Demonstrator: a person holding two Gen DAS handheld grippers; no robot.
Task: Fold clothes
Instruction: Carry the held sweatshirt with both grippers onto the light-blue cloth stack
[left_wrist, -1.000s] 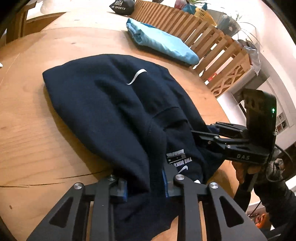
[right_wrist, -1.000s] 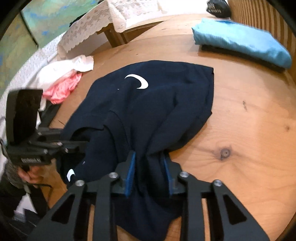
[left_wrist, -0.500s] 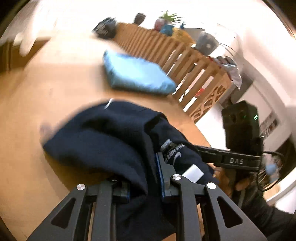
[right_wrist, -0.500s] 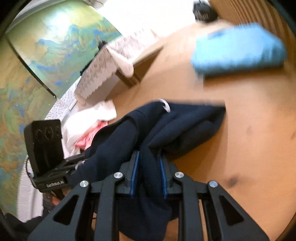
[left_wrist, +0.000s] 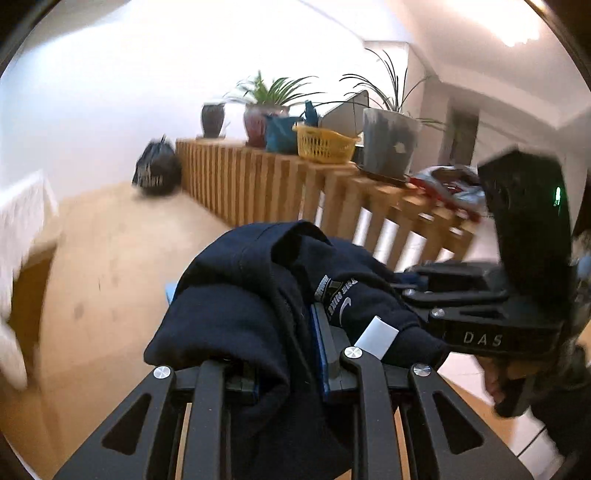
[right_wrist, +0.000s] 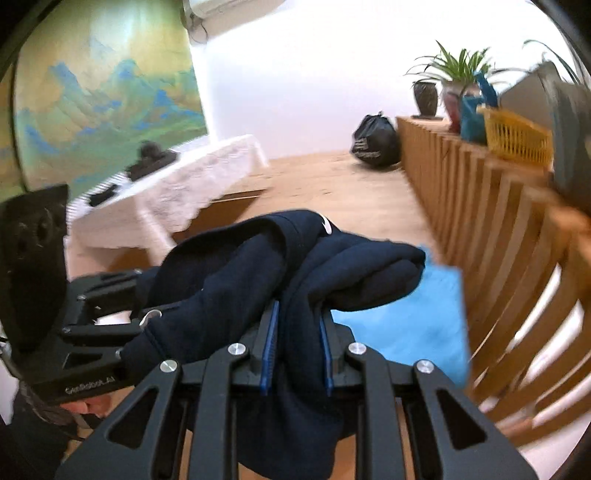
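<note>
Left gripper (left_wrist: 286, 354): jaws nearly closed, pinching the navy sweatshirt (left_wrist: 251, 295) (neck label showing), fabric draping over both fingers. Right gripper (right_wrist: 297, 345): jaws clamping another fold, garment hanging above the wooden table (right_wrist: 351, 192).

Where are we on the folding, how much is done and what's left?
Done: a light blue garment lies folded on the table. In hand: the navy sweatshirt is bunched and lifted, clamped in both the left gripper and the right gripper. Left: the sweatshirt shows no fold yet; it needs laying flat, folding and stacking. No other unfolded clothes show in these views.
</note>
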